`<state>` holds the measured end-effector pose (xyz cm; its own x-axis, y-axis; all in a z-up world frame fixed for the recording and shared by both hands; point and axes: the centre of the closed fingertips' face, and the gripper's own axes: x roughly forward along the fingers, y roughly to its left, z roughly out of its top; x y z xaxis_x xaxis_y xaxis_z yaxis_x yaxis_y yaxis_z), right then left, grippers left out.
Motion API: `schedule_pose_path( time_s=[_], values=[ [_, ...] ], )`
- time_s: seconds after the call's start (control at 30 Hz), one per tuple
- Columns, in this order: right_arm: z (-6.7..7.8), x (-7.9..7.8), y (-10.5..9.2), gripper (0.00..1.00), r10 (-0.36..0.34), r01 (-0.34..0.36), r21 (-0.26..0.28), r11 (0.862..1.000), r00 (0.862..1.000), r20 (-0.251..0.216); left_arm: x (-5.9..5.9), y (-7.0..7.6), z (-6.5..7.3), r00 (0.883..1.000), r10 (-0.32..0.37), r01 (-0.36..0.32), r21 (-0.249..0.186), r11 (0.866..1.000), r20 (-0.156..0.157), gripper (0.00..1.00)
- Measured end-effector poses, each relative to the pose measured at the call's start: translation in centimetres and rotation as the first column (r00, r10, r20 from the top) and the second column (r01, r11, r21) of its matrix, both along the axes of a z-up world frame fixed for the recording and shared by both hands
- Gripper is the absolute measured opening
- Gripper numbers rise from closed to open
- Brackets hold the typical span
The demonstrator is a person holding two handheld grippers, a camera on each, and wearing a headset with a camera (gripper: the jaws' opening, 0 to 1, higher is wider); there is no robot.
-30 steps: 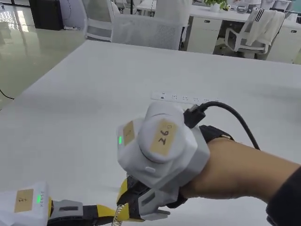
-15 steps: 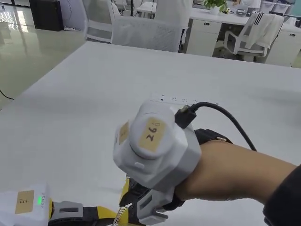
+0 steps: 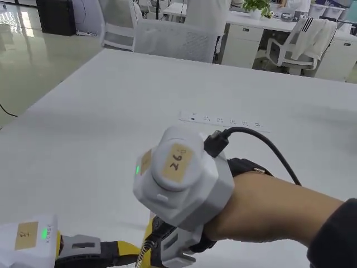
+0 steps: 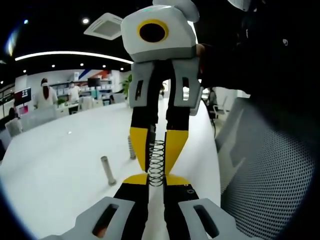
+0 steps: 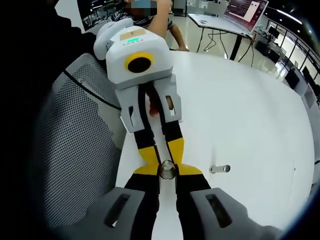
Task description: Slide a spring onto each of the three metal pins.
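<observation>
Both left claw (image 4: 156, 182) and right claw (image 5: 168, 172) tight on one spring (image 4: 156, 157), beside table edge (image 4: 206, 150).

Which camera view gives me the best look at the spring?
The left gripper view: the spring shows side-on there, its coils plain, between yellow jaws. The right gripper view has the spring end-on, as a small ring. The head view catches a short stretch of the spring at the bottom edge.

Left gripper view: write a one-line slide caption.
Left gripper and right gripper meet tip to tip, both closed on one spring, beside an upright bare metal pin on the white table.
</observation>
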<state>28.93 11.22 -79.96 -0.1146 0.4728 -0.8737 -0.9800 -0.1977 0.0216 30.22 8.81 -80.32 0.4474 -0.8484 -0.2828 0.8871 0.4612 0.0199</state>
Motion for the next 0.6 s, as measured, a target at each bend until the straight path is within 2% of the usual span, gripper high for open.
schedule_pose_path(
  time_s=[0.3,0.6],
  values=[
    [0.1,0.5,-0.1,0.08,-0.011,0.011,0.001,1.000,1.000,0.002,0.3,0.2,-0.1,1.000,0.020,-0.020,-0.011,1.000,-0.013,0.04],
    [0.8,2.0,-1.3,0.08,-0.050,0.050,0.002,0.999,0.998,0.027,0.5,0.5,-0.2,0.999,0.042,-0.042,-0.010,0.999,-0.029,0.13]
  ],
)
